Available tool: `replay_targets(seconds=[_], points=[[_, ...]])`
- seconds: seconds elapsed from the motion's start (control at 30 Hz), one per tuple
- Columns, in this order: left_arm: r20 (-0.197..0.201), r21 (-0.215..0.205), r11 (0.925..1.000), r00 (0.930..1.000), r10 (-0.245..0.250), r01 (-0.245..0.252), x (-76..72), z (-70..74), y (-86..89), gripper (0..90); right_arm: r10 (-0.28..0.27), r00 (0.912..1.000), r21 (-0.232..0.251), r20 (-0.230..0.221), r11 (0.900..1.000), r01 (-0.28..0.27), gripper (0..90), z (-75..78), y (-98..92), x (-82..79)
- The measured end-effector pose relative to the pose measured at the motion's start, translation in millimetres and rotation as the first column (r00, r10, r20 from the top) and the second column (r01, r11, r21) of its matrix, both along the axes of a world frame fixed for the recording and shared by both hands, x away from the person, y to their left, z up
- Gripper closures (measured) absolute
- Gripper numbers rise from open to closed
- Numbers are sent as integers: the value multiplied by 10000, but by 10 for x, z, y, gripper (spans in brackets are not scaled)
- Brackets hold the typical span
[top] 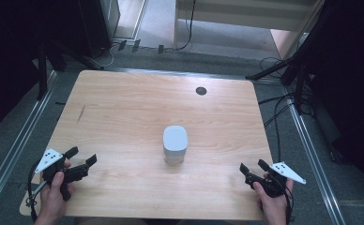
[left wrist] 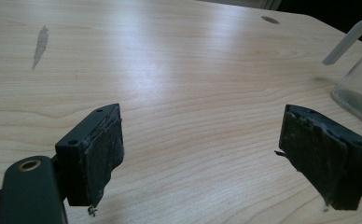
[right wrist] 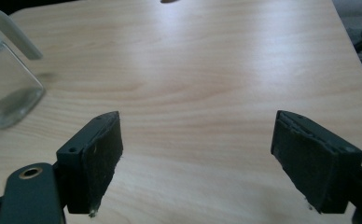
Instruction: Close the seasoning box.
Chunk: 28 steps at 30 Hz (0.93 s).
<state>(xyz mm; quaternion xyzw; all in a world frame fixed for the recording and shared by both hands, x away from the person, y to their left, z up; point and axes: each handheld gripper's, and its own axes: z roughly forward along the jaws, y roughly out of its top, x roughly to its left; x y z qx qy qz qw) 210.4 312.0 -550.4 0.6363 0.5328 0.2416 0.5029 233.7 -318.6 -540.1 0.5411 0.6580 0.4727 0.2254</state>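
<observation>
A clear glass container with a white lid (top: 175, 144) stands upright near the middle of the wooden table (top: 124, 108). Its glass wall (left wrist: 358, 88) shows at the right edge of the left gripper view, and again (right wrist: 6, 88) at the left edge of the right gripper view. My left gripper (top: 81, 157) is held over the table's front left corner, open, with nothing between its fingers (left wrist: 97, 149). My right gripper (top: 253, 166) hovers at the front right, also open and empty, its fingers (right wrist: 97, 154) wide apart. Both grippers are well apart from the container.
A small dark round hole (top: 200, 91) sits in the table near its far edge. A grey smudge (top: 80, 114) marks the wood at the left. Cables (top: 278, 108) and dark stand legs (top: 274, 70) lie on the floor beyond the table's right and far sides.
</observation>
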Motion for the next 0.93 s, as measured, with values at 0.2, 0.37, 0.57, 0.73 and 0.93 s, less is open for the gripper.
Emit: replay_targets(seconds=[0.2, 0.37, 0.57, 0.73, 0.93], points=[[20, 26, 10000, 10000, 20, -20, -2, 0, 1, 140, -445, 9990, -151, -58, 9989, 444, 173, -55, -112, -89], [-56, 180, 9997, 9998, 186, -185, 15, 1, -3, 140, -623, 9981, -361, -21, 9974, 622, 188, -70, -97, -100], [-156, 207, 9994, 9995, 288, -285, 30, -5, -9, 141, -752, 9970, -334, -192, 9967, 745, 190, -71, -101, -86], [-214, 343, 9989, 9992, 332, -324, 48, -12, -25, 141, -696, 9970, -728, -341, 9951, 669, 186, -73, -64, -65], [-309, 385, 9989, 9991, 285, -273, 54, -11, -22, 141, -786, 9960, -699, -432, 9947, 755, 185, -72, -61, -62]])
